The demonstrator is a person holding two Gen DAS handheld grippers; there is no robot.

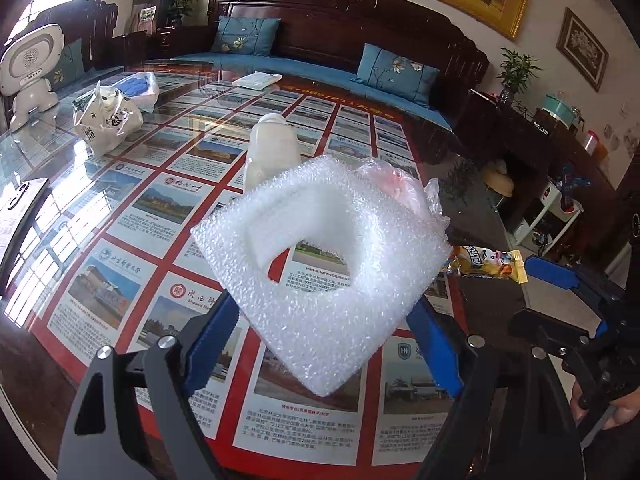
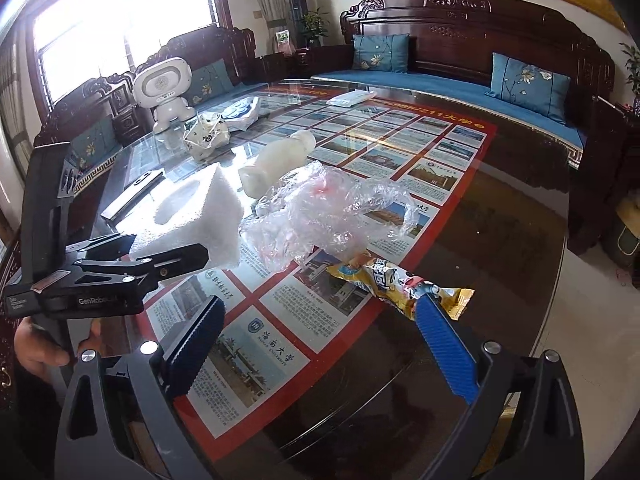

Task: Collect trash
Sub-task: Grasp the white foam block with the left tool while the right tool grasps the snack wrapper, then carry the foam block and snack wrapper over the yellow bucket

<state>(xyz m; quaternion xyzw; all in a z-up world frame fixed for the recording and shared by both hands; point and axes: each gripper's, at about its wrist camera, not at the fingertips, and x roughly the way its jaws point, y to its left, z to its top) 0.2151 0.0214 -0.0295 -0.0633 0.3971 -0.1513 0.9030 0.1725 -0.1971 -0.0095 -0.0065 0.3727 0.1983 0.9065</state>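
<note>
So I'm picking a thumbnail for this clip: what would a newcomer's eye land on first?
First the white foam block with a cut-out hole, clamped between the left tongs above the glass table. Next the crumpled clear plastic wrap lying mid-table, with a yellow snack wrapper just ahead of the open right tongs. Behind them lies a white bottle on its side.

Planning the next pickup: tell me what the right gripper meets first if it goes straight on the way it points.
Probably the yellow snack wrapper, lying just beyond the open right gripper; depth is uncertain.
</note>
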